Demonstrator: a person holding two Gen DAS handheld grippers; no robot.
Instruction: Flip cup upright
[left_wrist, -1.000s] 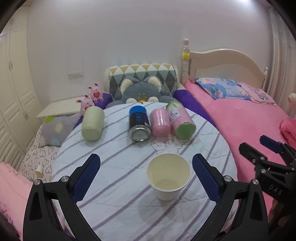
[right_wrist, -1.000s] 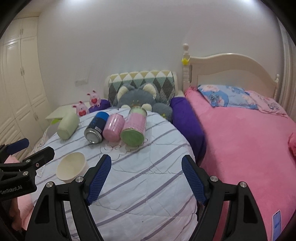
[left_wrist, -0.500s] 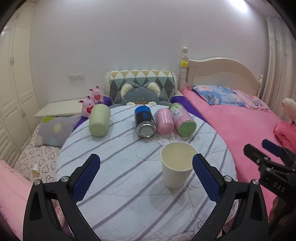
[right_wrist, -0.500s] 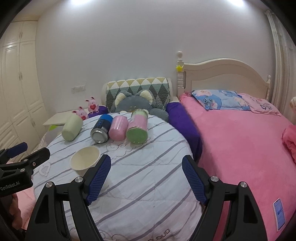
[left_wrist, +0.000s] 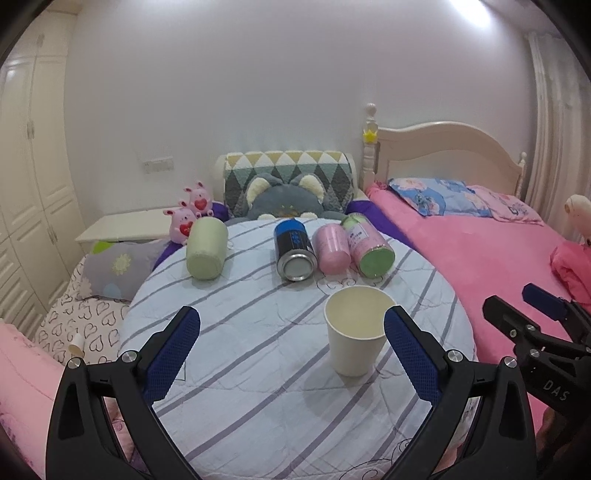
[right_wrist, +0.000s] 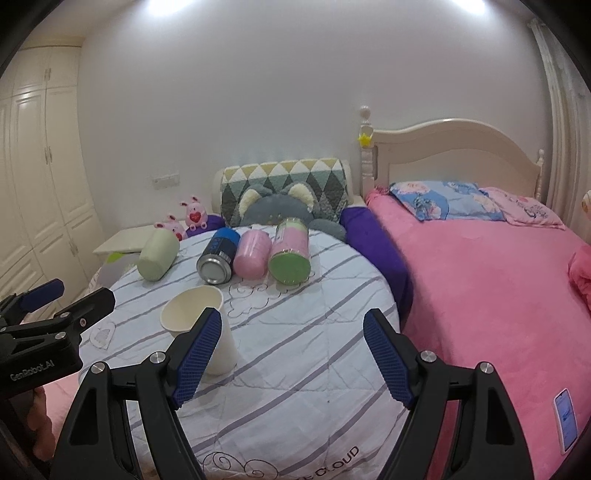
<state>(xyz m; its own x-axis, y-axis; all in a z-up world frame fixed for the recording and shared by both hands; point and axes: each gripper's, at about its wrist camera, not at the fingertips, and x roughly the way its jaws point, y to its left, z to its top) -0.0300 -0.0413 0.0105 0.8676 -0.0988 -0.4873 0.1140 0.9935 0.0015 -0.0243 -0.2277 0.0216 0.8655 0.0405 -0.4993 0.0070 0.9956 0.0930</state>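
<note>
1. Standing mouth-up on the striped worktop (left_wrist: 236, 369), the paper cup (left_wrist: 355, 332) looks already flipped, so by my judgement the task is done or nearly so.
2. The left tool (left_wrist: 291, 354) has its blue pads spread wide and grips nothing; in its own view the cup sits just inside the right pad, apart from both, which reads as a release stance that leaves the cup free.
3. The right tool (right_wrist: 291, 358) is equally wide open and empty. It hangs over the near right part of the worktop, and its left pad covers part of the cup (right_wrist: 201, 325) in its view, so I cannot tell whether they touch.
4. Four things lie on their sides along the far edge: a green cup (left_wrist: 206, 252) at far left, then a blue can (left_wrist: 294, 248), a pink cup (left_wrist: 331, 248) and a pink tin with a green end (left_wrist: 365, 245) packed side by side. They are well apart from the paper cup, which gives the tools room.
5. A light cup on soft cloth could tip if nudged, so either tool should move clear of its rim.
</note>
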